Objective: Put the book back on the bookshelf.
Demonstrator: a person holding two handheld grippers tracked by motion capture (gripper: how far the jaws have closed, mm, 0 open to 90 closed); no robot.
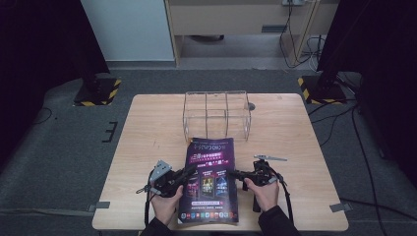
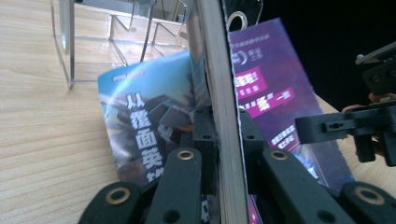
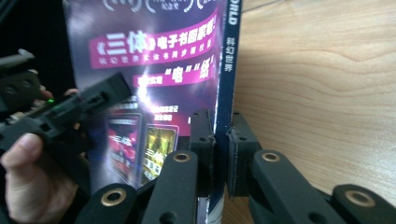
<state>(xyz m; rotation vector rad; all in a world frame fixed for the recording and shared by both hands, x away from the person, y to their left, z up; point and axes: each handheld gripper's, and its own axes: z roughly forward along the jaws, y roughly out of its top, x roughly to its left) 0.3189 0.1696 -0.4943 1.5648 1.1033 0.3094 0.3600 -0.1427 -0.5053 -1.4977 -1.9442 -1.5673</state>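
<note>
Mostly the magazine's [image 1: 209, 182] lower edge is cut off at the near table [image 1: 142, 128] rim in the high view, and its small print is too blurred to read there. In the left gripper view the page edge hides the far side of the cover; the blue front shows on one side, the purple back on the other.

Behind the mag stands a clear acrylic organizer [image 1: 216, 115] w/ compartments — well apart from both hands. A small grey strip [image 1: 269, 158] lies on the table just beyond the right hand; can't tell what it is.

The mag sits between the two hands, near the table's front edge. The left hand-held gripper [image 2: 224, 135] is clamped on its page edge; the right hand-held gripper [image 3: 221, 133] is clamped on its spine — pads pressing from both faces.
</note>
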